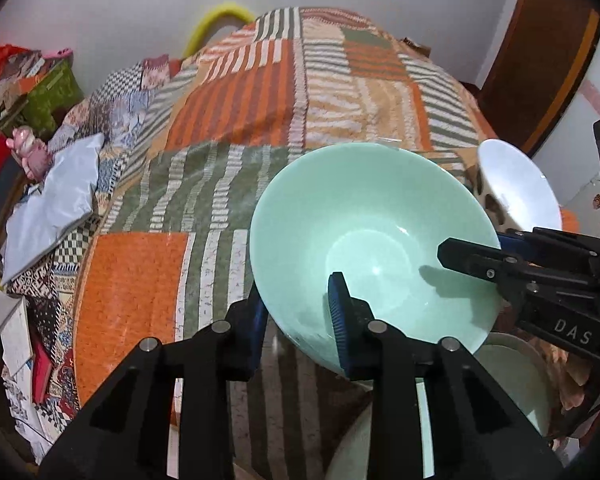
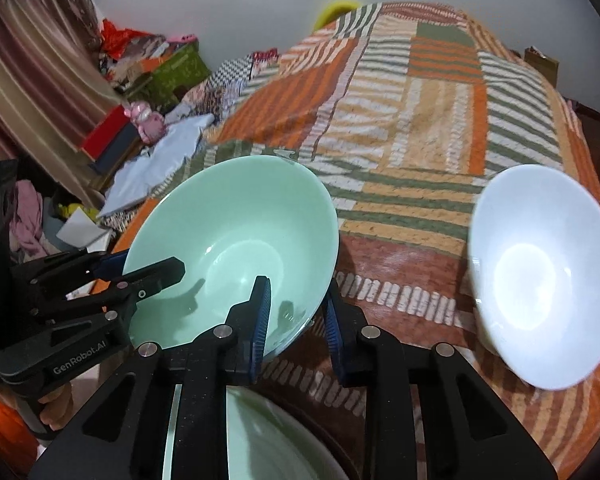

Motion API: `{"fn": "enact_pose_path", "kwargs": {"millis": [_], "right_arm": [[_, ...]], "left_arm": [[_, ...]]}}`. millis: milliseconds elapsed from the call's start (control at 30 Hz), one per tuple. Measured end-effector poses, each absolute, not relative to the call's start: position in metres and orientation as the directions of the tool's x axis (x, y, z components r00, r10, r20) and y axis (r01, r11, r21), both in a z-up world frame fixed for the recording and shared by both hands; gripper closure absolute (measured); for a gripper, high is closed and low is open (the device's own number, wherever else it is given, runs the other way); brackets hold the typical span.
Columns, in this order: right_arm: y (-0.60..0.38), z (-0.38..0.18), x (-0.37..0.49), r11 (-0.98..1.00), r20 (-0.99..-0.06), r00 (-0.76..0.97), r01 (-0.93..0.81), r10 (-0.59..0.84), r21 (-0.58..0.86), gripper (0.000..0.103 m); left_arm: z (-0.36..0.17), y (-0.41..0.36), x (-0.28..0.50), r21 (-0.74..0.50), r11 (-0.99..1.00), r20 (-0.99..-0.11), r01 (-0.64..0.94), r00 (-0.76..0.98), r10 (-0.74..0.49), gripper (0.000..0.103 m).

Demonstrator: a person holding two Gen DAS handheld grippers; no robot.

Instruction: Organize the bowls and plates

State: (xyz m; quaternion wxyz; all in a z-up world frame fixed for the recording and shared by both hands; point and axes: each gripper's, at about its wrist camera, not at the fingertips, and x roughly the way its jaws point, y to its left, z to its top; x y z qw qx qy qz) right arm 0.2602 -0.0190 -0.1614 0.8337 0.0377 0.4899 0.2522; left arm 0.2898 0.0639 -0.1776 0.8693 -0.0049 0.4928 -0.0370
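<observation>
The mint-green bowl point(image 1: 374, 240) sits at the centre right of the left wrist view and at the centre left of the right wrist view point(image 2: 236, 256), tilted so its mouth faces the cameras, and seemingly held off the patchwork bedspread point(image 1: 236, 128) by both tools at once. The left tool point(image 1: 298, 322) straddles the rim at the bowl's lower left edge, one blue pad inside and the other outside the wall, pinching it. The right tool point(image 2: 296, 320) straddles the opposite part of the rim the same way; its fingers look close on the wall, though contact on the outer side is hard to confirm.

Directly below the held bowl, at the bottom of both views, lies a second pale green dish point(image 2: 260, 440), with a whitish plate rim point(image 1: 348, 448) beneath it in the left view. That vertical relation is the one that matters: the likely move is straight down to nest the bowl, after levelling its tilt.

A white bowl point(image 2: 540, 276) stands tilted at the right, well apart from the green one. Clutter and a grey cloth point(image 1: 52, 200) fill the left edge.
</observation>
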Motion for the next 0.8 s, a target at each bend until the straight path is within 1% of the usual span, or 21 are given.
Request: {"fn": "enact_pose_path", "kwargs": {"millis": [467, 800], "right_arm": [[-0.028, -0.116, 0.220, 0.870, -0.745, 0.474, -0.392, 0.469, 0.298, 0.079], [-0.020, -0.094, 0.187, 0.859, -0.713, 0.502, -0.420, 0.489, 0.294, 0.079]], "left_arm": [[-0.122, 0.054, 0.238, -0.078, 0.994, -0.797, 0.079, 0.594, -0.110, 0.074], [-0.094, 0.063, 0.191, -0.078, 0.994, -0.761, 0.072, 0.641, -0.106, 0.074]]}}
